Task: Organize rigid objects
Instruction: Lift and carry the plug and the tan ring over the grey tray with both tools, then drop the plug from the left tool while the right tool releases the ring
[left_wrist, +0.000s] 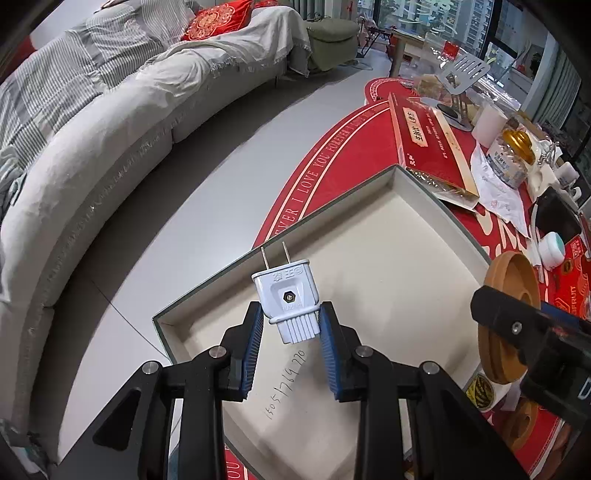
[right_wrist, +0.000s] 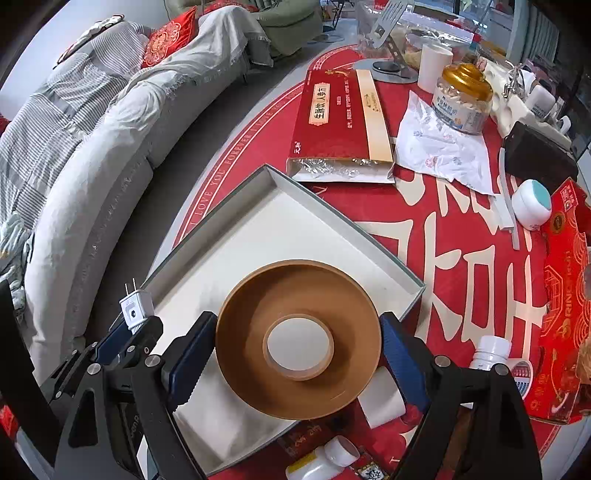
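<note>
Tongs, two pairs, both mine. Right gripper (right_wrist: 298, 343): spread wide, pinching the brown tape roll (right_wrist: 298, 339) by its rim, above the shallow grey box (right_wrist: 402, 271). Left gripper (left_wrist: 291, 326): nearly closed, pinching the white plug (left_wrist: 286, 295) by its ribbed end, prongs toward 12 o'clock, over the box's near corner. Red gift packet (right_wrist: 332, 122): on the red tablecloth (right_wrist: 454, 258), 12 o'clock of the box. White bottle (right_wrist: 491, 352): 3 o'clock of the tape roll.
</note>
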